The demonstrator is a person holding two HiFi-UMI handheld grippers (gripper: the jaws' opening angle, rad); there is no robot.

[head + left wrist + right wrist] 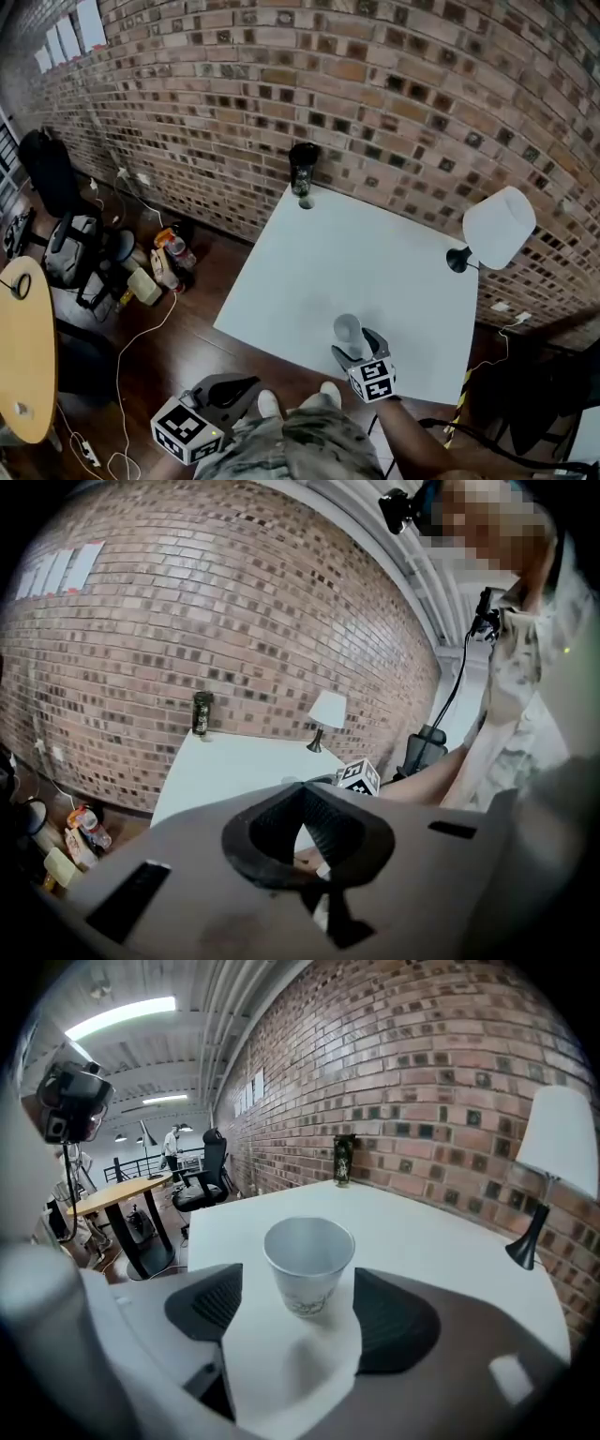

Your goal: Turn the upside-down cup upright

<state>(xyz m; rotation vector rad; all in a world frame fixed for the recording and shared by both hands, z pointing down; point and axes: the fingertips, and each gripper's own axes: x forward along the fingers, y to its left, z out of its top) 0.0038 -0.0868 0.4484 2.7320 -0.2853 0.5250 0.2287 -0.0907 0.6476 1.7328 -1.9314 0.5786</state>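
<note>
Lowest in the head view, the left gripper [239, 386] hung off the table [375, 253]; the cup [348, 328] stood near its front edge, by the right gripper [359, 352]. Left gripper view: jaws together, empty. Right gripper view: jaws apart, flanking the cup without touching it. It stood upright, so only withdrawal seemed left. Its print was unreadable.

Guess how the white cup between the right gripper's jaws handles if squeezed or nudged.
The cup looks thin-walled and empty, so it is probably light and crushable. Its base is narrower than its rim, so a side nudge from the open right gripper may tip it.
</note>
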